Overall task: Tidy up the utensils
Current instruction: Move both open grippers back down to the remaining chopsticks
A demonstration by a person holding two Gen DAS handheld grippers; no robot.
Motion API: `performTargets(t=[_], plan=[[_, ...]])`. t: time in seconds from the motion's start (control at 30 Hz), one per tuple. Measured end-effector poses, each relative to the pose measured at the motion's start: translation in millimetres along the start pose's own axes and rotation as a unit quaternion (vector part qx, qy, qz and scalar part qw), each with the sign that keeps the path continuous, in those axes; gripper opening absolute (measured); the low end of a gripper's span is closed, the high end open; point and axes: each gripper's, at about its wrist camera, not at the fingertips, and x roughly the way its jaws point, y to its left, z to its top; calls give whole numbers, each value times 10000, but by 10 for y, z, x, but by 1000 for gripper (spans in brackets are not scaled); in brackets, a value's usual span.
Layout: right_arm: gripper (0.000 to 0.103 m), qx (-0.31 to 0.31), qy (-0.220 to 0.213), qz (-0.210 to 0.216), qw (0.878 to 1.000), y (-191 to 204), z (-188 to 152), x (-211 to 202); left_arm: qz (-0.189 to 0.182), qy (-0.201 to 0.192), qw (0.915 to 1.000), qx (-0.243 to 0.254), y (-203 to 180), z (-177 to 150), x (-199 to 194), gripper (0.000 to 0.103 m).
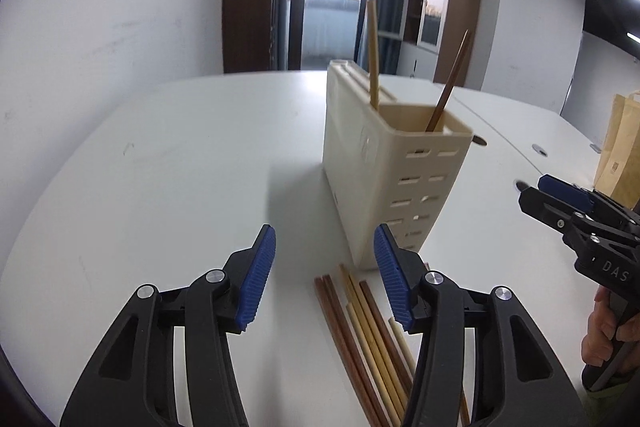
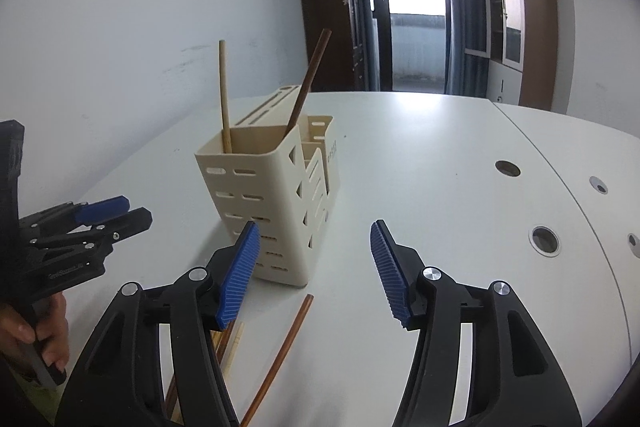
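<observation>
Chopsticks (image 1: 370, 339) lie loose in a bundle on the white table (image 1: 160, 167), just in front of a cream slotted holder (image 1: 384, 167). Left gripper (image 1: 324, 279) hangs over the table with its blue pads apart and nothing between them; the bundle's far ends show in the gap below, and the right-hand pad covers part of the bundle. Two sticks already stand in the holder's near compartment: a pale one (image 1: 373, 55), nearly upright, and a dark one (image 1: 448, 83), leaning to the right in this view.

Right gripper (image 2: 316, 275) likewise stands released, empty, its pads apart over bare table beside the holder. One dark stick (image 2: 280, 359) lies slightly apart from the bundle, running diagonally between the right gripper's fingers. A hand (image 2: 36, 335) grips the left gripper's handle at the left edge of the right wrist view. A paper bag (image 1: 620, 155) stands at the table's far right.
</observation>
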Motion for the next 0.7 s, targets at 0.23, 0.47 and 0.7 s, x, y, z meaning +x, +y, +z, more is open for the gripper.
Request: performTargets(t=[0.23,0.47,0.7], plan=[[57,6,443,-68,9990,5,-105,155,54,363,9993,-45,45,-52,182,51],[57,71,876,37,9961,-5,-166,313,-14,1113,9937,-150,114,-164,428,51],[57,100,1315,88,9912,18,-237,481,-48,1672,9855,-293,158,-241,678,49]])
